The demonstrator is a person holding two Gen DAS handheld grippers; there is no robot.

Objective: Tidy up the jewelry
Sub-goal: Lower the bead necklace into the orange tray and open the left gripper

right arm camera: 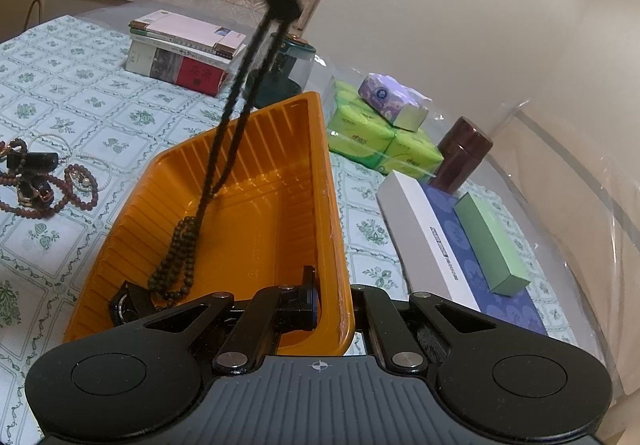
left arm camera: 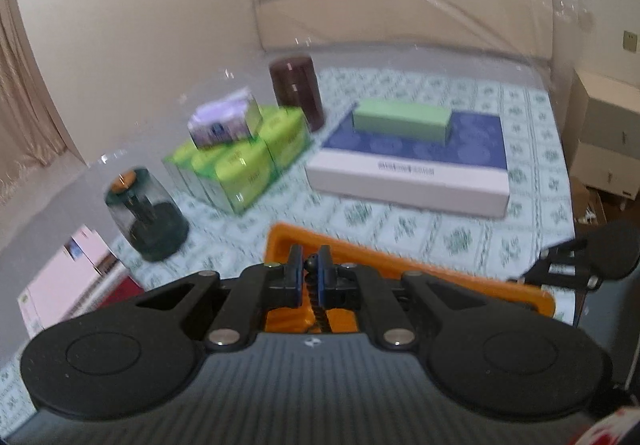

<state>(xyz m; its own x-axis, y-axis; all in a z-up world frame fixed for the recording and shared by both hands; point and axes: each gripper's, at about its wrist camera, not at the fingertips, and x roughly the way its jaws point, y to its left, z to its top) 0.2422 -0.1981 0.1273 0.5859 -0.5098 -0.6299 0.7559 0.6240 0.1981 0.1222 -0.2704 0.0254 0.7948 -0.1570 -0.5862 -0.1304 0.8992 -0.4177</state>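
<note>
Lowering dark wooden bead necklace, pinched in left tool, slowly into ribbed orange plastic tray; right tool clamping tray's rim to steady it.

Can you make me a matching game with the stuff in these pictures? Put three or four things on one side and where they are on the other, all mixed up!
Things:
1. dark bead necklace
2. green box
3. reddish bead strands
4. purple tissue pack

Places:
A. on top of the green packs
B. lying on the tablecloth, outside the tray
C. hanging from the left gripper into the orange tray
D. on the blue and white box

Pairs: 1-C, 2-D, 3-B, 4-A
</note>
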